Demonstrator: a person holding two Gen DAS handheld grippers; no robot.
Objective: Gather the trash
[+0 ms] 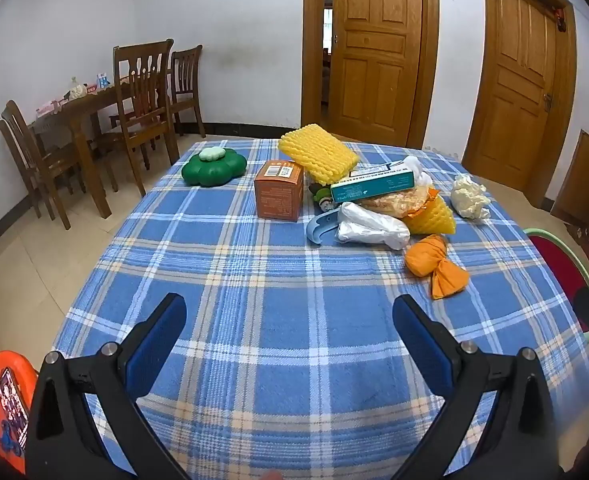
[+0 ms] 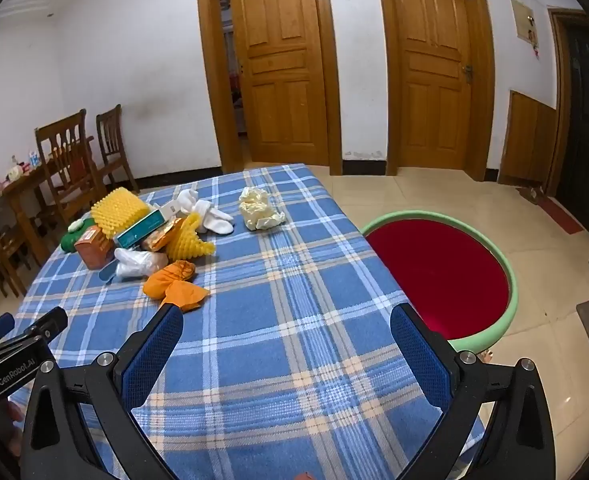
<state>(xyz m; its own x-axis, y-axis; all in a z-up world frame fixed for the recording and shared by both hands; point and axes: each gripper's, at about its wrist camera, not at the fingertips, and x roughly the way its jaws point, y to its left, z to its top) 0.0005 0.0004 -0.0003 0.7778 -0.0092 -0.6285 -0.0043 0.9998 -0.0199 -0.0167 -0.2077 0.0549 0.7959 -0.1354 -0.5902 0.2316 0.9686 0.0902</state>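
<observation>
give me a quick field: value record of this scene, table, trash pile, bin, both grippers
surface: table with blue plaid cloth
trash pile: orange box, teal box, yellow foam net, white plastic bag, orange wrapper
apart from pile: crumpled cream paper
other item: green flower-shaped object
bin: red basin with green rim, on the floor beside the table
left gripper: open, holding nothing
right gripper: open, holding nothing

Green toy (image 2: 72, 236) half hidden behind orange box (image 2: 94, 251); box txt too small to read.

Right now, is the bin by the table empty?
Empty as far as shown: the bin shows only bare red inside; its near part is hidden behind the table.
</observation>
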